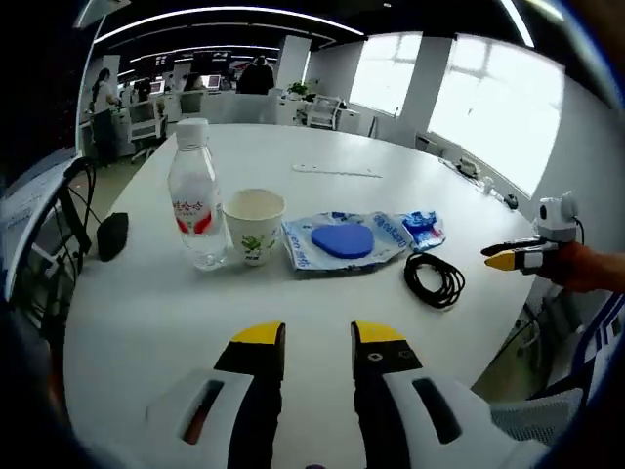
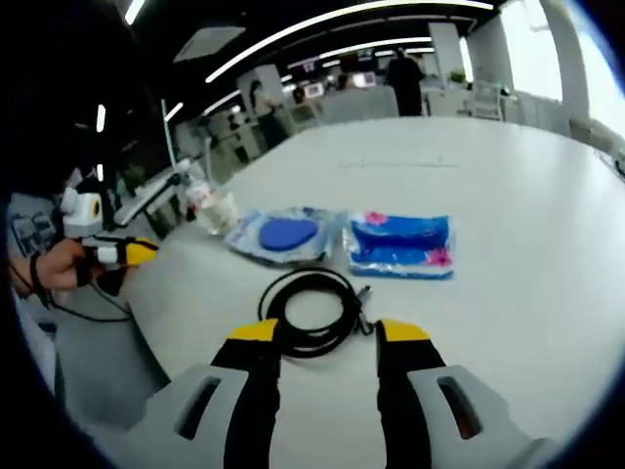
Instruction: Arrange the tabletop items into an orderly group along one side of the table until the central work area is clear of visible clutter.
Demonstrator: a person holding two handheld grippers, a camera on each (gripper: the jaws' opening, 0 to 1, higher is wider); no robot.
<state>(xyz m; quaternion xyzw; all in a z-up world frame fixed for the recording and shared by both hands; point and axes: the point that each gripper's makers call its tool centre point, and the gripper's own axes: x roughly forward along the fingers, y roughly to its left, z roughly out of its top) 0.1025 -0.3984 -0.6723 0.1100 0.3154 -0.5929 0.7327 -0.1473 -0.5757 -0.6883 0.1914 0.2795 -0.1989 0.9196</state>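
Note:
Along the white round table (image 1: 322, 127) stand a clear water bottle (image 1: 195, 195) with a red label and a paper cup (image 1: 254, 225). Right of them lie a clear pouch holding a blue disc (image 1: 342, 241), a blue packet (image 1: 422, 228) and a coiled black cable (image 1: 435, 278). My left gripper (image 1: 317, 337) is open and empty, short of the row. In the right gripper view my right gripper (image 2: 329, 332) is open, with the cable's (image 2: 308, 308) near edge between its jaws. Behind it lie the packet (image 2: 400, 244) and the pouch (image 2: 283, 234).
A black object (image 1: 112, 234) lies near the table's left edge and a thin white strip (image 1: 337, 171) further back. Small items sit at the far right rim (image 1: 479, 176). A hand holds the left gripper (image 2: 122, 252) off the table's edge. Office desks and people fill the background.

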